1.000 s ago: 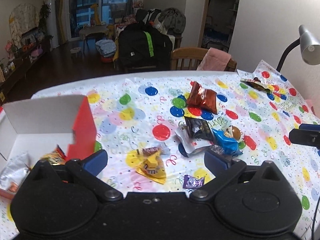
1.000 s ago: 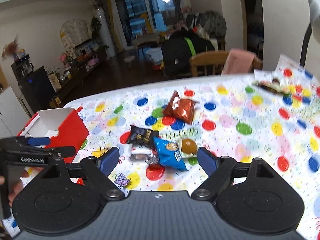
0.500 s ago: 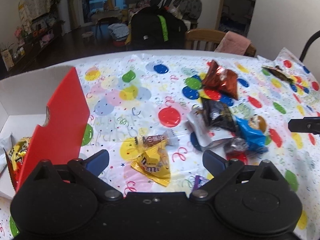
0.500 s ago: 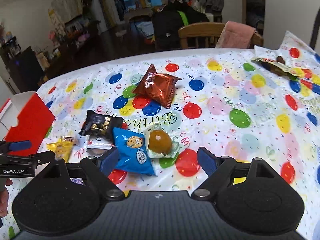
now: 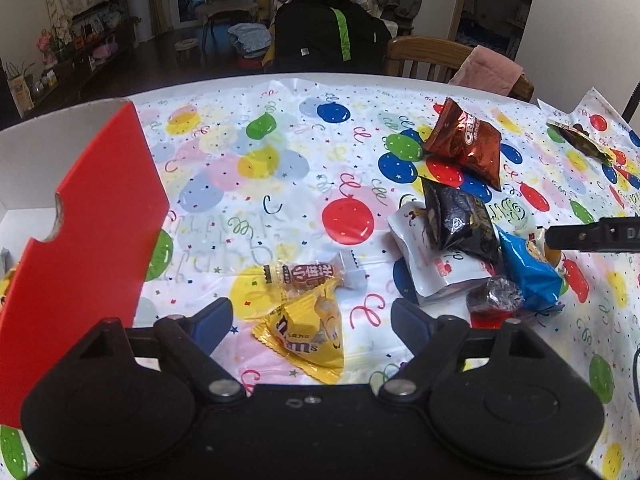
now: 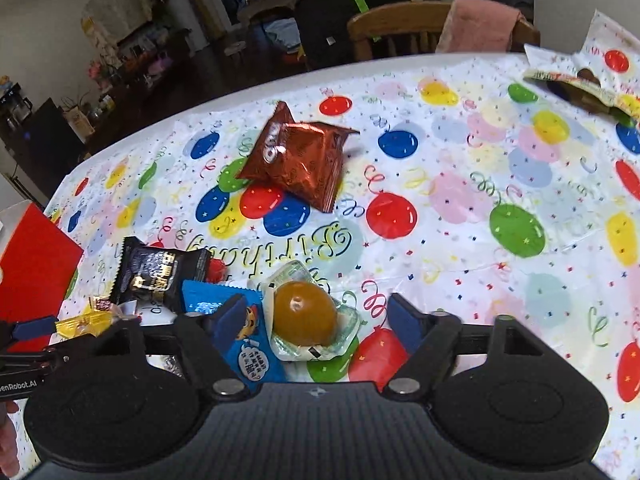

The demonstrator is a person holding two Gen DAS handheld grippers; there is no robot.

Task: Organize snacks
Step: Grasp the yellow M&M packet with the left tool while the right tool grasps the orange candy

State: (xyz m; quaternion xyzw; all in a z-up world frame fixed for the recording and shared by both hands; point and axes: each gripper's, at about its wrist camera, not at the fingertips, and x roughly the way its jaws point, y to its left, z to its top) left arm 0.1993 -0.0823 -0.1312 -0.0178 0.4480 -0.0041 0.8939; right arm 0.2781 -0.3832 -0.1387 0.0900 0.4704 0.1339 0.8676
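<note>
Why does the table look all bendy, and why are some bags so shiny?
Left wrist view: the fisheye lens curves the table edge and darkens the picture corners; the black snack bag shows white glare. Right wrist view: the same bending; the brown foil bag glints from room light, and the wrapped brown ball between the open right tool has a bright spot.

Past my balloon tablecloth (image 5: 256,208) there's a wooden chair (image 5: 424,54) with a pink towel (image 5: 488,70) on it, black backpack (image 5: 328,36) just beside the chair.
</note>
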